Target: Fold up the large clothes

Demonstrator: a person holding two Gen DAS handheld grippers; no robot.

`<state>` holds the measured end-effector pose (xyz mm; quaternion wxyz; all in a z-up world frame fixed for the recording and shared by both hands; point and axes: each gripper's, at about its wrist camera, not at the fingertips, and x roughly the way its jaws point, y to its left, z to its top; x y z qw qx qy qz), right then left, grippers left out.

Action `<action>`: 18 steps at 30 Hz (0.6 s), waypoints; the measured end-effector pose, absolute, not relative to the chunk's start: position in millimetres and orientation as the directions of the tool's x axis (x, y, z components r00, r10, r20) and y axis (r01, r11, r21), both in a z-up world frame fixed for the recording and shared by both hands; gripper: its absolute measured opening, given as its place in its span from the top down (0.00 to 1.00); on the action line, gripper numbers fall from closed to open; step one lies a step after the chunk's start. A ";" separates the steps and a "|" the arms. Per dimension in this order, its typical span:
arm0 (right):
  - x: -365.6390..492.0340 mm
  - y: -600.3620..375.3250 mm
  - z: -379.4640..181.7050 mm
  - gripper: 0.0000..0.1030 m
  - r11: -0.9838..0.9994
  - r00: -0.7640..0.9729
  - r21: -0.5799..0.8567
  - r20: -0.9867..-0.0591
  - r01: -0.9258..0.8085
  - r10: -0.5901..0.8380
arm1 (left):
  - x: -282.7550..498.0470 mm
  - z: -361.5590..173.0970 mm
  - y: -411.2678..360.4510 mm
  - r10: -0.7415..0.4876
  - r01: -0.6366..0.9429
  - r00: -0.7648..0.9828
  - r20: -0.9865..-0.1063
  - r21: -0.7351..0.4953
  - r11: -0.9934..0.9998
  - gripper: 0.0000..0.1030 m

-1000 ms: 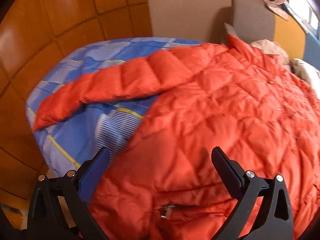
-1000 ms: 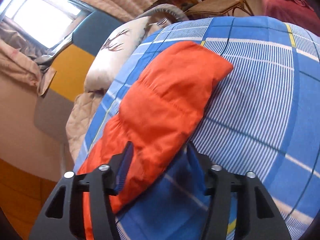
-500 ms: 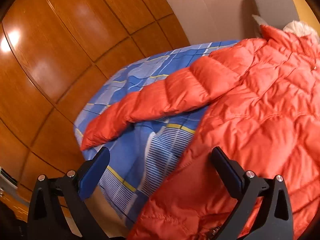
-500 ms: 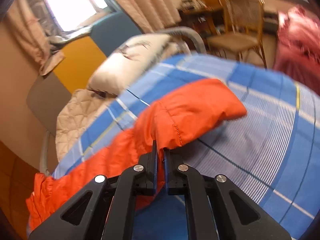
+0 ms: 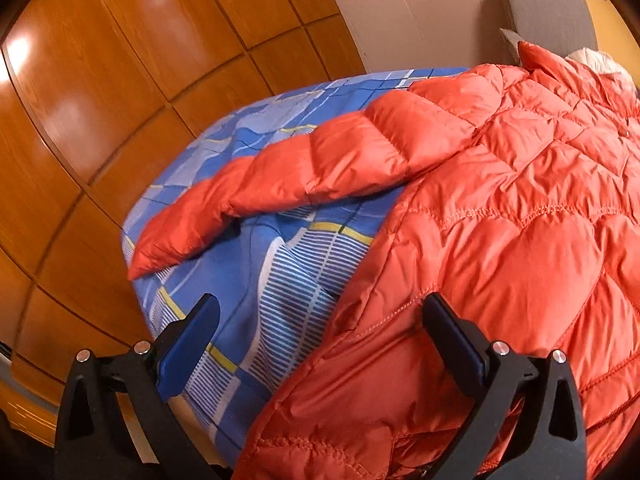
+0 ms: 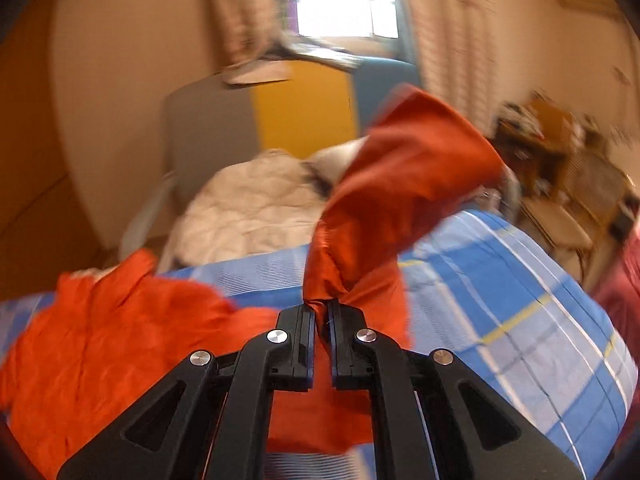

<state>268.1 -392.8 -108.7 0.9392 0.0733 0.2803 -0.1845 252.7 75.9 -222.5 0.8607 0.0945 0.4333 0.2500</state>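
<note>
A sleeve (image 6: 408,184) is held clamped in the right gripper (image 6: 322,316), lifted mid-frame above the bed (image 6: 520,304). The left gripper (image 5: 320,320) hangs with jaws apart over the jacket (image 5: 500,240). Next, the sleeve is probably to be laid across it.

One orange quilted jacket (image 5: 500,208) lies on one bed (image 5: 280,280) with a blue checked sheet. Two sleeves show: one (image 5: 288,184) on the bed, one (image 6: 400,184) raised above it. One pale quilt (image 6: 248,212) lies at the bed's head. One window (image 6: 344,0) is beyond the bed.
</note>
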 end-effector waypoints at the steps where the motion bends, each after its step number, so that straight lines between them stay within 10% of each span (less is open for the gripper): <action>1: 273.4 -379.8 -109.2 0.95 0.932 0.780 0.020 -0.555 0.361 -0.290 | 251.5 -223.6 76.6 0.508 -0.349 0.501 -0.701 0.374 0.859 0.02; 18: 316.9 -181.0 -175.4 0.95 0.963 0.716 -0.196 -0.698 -0.185 -0.005 | 251.0 -229.3 98.7 0.446 -0.348 0.506 -0.739 0.298 0.889 0.02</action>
